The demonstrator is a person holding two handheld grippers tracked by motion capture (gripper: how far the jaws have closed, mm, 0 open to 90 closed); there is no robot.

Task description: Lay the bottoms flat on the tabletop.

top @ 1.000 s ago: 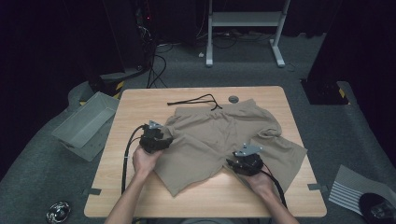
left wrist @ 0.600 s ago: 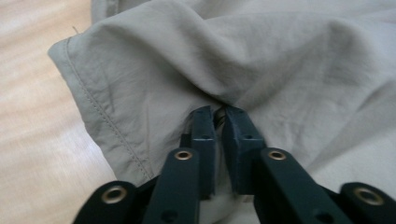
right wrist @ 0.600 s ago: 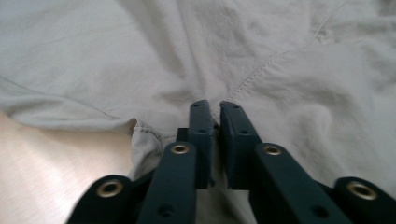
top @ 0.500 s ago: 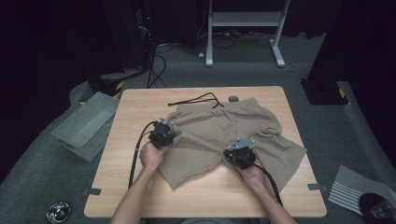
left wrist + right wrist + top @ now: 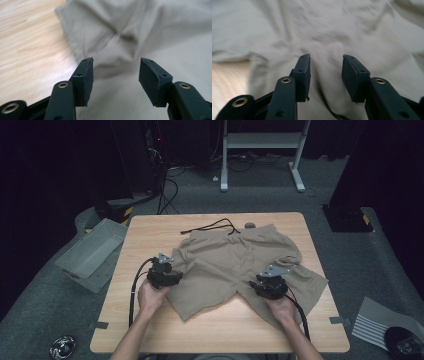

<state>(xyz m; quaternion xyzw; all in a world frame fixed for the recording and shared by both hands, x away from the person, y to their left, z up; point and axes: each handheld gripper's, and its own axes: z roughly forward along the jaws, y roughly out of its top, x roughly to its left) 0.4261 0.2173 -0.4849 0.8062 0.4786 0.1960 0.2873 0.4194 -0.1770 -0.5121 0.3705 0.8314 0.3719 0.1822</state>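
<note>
Tan shorts (image 5: 240, 265) lie spread on the wooden table (image 5: 150, 235), waistband at the far side with a black drawstring (image 5: 210, 226) trailing onto the wood. My left gripper (image 5: 175, 276) rests at the left leg's edge; its jaws have just been opening and stand apart over the wrinkled cloth (image 5: 120, 37), holding nothing. My left gripper (image 5: 116, 71) has bare wood to its left. My right gripper (image 5: 260, 285) sits on the right leg. My right gripper (image 5: 325, 68) has also just been opening and stands open above the fabric (image 5: 324, 30), which is not pinched.
A small grey round piece (image 5: 249, 225) lies at the table's far edge. On the floor, a grey bin (image 5: 90, 252) stands to the left, a white stand (image 5: 260, 145) behind, and a striped sheet (image 5: 375, 322) at the right.
Half a second ago both grippers sat farther in on the shorts; both have since drawn back and outward, and the cloth lies spread much as it did a second ago.
</note>
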